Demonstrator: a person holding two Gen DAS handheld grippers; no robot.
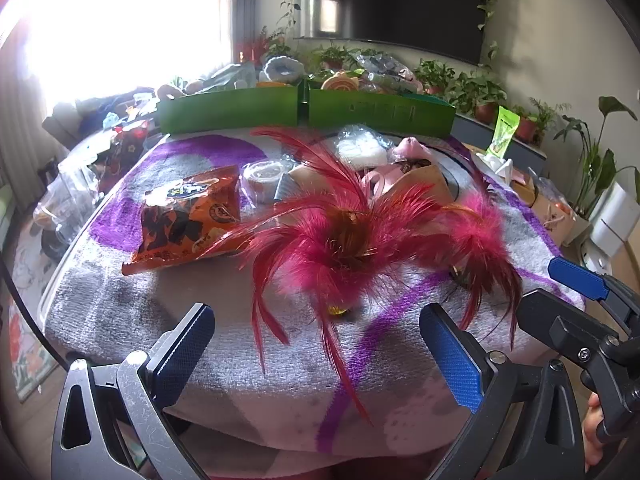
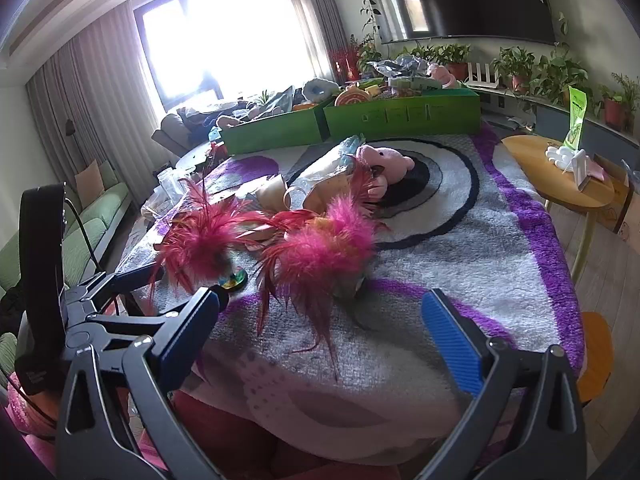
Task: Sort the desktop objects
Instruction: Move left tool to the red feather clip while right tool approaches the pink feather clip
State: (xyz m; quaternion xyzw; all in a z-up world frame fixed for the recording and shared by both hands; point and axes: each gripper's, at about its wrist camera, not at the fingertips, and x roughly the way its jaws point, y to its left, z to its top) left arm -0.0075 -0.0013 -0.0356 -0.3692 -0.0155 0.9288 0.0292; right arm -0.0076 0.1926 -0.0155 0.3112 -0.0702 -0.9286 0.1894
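Setting: On the bench, under a shaggy grey, white and purple rug [image 1: 248, 344], loose things lie scattered ahead of both grippers.
Left gripper: the left gripper [image 1: 316, 350] stands released, blue pads spread wide, nothing between them; it tilts down toward the near feather toy.
Right gripper: the right gripper [image 2: 324, 336] is likewise spread wide and empty, tilted down at the second feather toy; in the left wrist view it enters at 4 o'clock.
Near toy: a red-and-pink feather shuttlecock with a shiny round base [image 1: 340, 240] sits at 12 o'clock of the left gripper, its long plumes trailing toward the pads without touching them.
Second toy: a fluffier pink feather shuttlecock [image 2: 320, 252] lies at 12 o'clock of the right gripper, just beside the first.
Other items: an orange crinkly snack packet [image 1: 188, 216] at 10 o'clock of the near toy; a pink plush pig [image 2: 384, 164] farther back.
Destination: two green cardboard bins [image 1: 304, 112] stand side by side at the far edge, already holding assorted things.
Step in hand: apparently the approach to a pick, each gripper lined up on a feather toy.
Next move: probably lower onto the weighted base rather than the plumes, which would slip and splay, then clench and carry to a bin; which bin suits it I cannot tell.
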